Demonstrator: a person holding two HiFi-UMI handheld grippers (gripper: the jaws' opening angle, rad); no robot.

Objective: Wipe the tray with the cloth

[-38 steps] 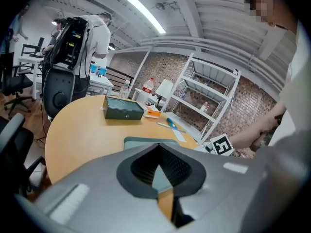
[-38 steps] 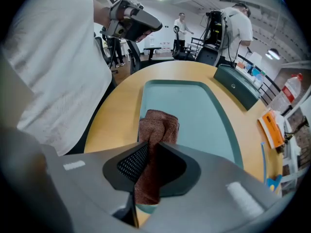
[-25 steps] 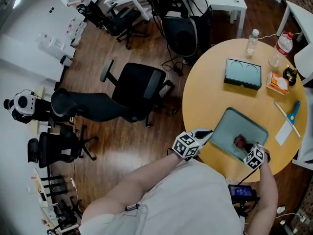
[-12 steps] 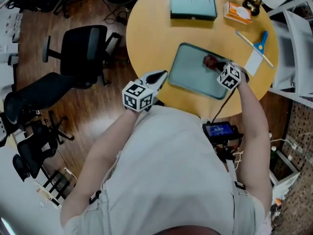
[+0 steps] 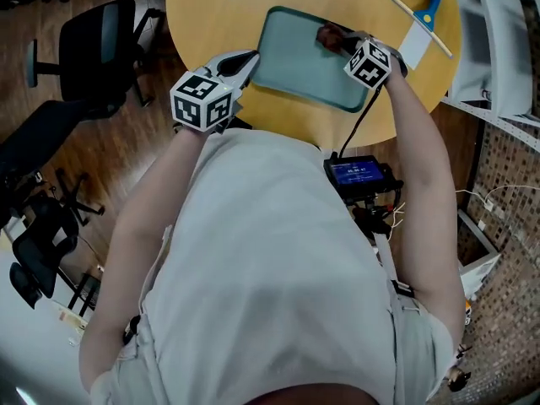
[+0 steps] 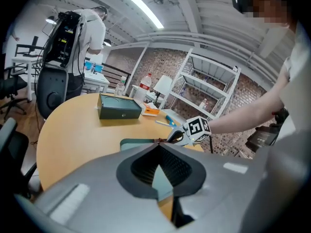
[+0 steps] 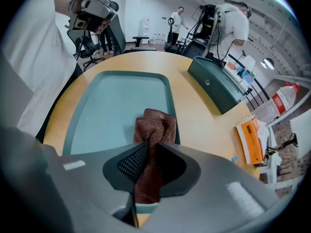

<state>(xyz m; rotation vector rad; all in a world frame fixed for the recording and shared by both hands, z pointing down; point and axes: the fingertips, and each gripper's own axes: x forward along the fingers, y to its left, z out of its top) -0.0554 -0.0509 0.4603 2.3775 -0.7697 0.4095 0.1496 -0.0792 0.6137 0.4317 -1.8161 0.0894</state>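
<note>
The tray (image 5: 295, 57), a shallow teal rectangle with rounded corners, lies on the round wooden table (image 5: 211, 7) close to the edge nearest the person. The cloth (image 5: 326, 34), a reddish-brown terry rag, is bunched at the tray's far right corner in the head view. In the right gripper view the cloth (image 7: 155, 123) hangs down between the jaws, and its folded end lies on the tray (image 7: 116, 106) just inside the rim on the side towards the green box (image 7: 216, 87).

The right hand-held gripper (image 7: 149, 147) is clenched on the cloth, its 2 jaws pressing the fabric from either side, and it points steeply down at the tray. In the head view the right hand-held gripper (image 5: 339, 40) sits over that same corner.

The left hand-held gripper (image 5: 245, 60) is at the tray's opposite, left end, beside the rim; whether it touches the rim cannot be told. In the left gripper view the left hand-held gripper (image 6: 157, 147) has its jaws clenched tip to tip with nothing between them, and the tray shows through the gap below the tips.

Beyond the tray lie a blue-handled tool (image 5: 430, 7) and an orange packet (image 7: 251, 141). A bottle (image 7: 278, 101) stands near the table's edge.
</note>
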